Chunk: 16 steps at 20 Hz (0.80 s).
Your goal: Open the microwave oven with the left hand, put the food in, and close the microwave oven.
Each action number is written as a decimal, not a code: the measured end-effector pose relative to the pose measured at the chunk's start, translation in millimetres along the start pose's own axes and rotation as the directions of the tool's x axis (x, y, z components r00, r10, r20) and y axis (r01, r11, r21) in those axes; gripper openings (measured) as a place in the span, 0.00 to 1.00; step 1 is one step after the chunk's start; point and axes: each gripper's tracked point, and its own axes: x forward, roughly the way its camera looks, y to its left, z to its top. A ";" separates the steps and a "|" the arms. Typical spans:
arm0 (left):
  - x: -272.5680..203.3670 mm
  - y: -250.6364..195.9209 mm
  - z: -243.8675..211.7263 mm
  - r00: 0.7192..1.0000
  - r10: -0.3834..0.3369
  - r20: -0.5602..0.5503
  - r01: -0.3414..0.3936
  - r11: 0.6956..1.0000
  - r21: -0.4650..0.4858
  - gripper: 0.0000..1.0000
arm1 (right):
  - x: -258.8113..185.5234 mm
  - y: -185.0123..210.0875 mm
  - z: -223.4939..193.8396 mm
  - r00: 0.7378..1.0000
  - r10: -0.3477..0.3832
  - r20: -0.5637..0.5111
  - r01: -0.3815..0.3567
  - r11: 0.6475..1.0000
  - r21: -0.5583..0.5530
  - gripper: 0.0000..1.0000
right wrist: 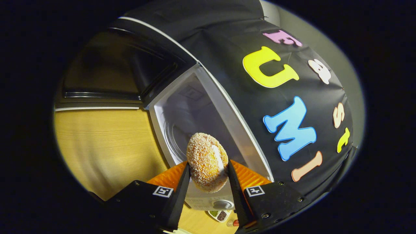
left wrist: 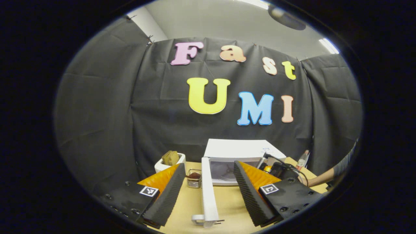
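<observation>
In the left gripper view the white microwave (left wrist: 240, 151) stands at the back of the wooden table, and its door (left wrist: 206, 191) is swung out towards me, seen edge-on. My left gripper (left wrist: 208, 164) is open, with the door edge between its wide-spread fingers, which are clear of it on both sides. In the right gripper view my right gripper (right wrist: 208, 164) is shut on a round crumb-coated bun (right wrist: 206, 159), held in front of the open microwave cavity (right wrist: 191, 113). The dark-windowed door (right wrist: 104, 74) stands open to the left. The right gripper (left wrist: 281, 169) also appears beside the microwave's front.
A white bowl (left wrist: 162, 164) holding something brown and a small glass jar (left wrist: 194, 178) stand left of the door. A bottle (left wrist: 302, 159) stands at the right, near a person's forearm (left wrist: 325, 177). A small dish of grains (right wrist: 219, 214) lies below the microwave's knob (right wrist: 222, 204).
</observation>
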 end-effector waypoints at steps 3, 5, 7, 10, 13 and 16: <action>-4.7 1.8 7.4 1.000 0.001 0.016 -0.001 1.000 0.018 0.96 | 27.0 7.9 10.9 1.000 -0.029 0.011 0.030 0.998 -0.055 0.66; -9.7 11.5 3.4 1.000 0.017 0.006 -0.017 0.999 0.036 0.96 | 44.6 13.1 15.6 0.999 -0.033 0.016 0.034 0.996 -0.080 0.66; -16.5 23.6 -0.9 0.999 0.046 -0.013 -0.045 0.997 0.055 0.97 | 65.2 15.9 20.3 0.999 -0.039 0.024 0.042 0.993 -0.112 0.66; -32.1 42.6 -6.9 0.994 0.099 -0.040 -0.096 0.993 0.068 1.00 | 93.9 20.4 15.5 0.999 -0.050 0.001 0.050 0.992 -0.119 0.66; -43.9 61.9 -10.8 0.985 0.163 -0.061 -0.158 0.985 0.075 0.97 | 115.7 23.3 8.8 0.998 -0.064 -0.025 0.060 0.990 -0.131 0.66; -54.6 69.8 -9.7 0.980 0.189 -0.063 -0.184 0.980 0.077 0.96 | 127.8 28.9 4.6 0.997 -0.053 -0.060 0.045 0.991 -0.128 0.66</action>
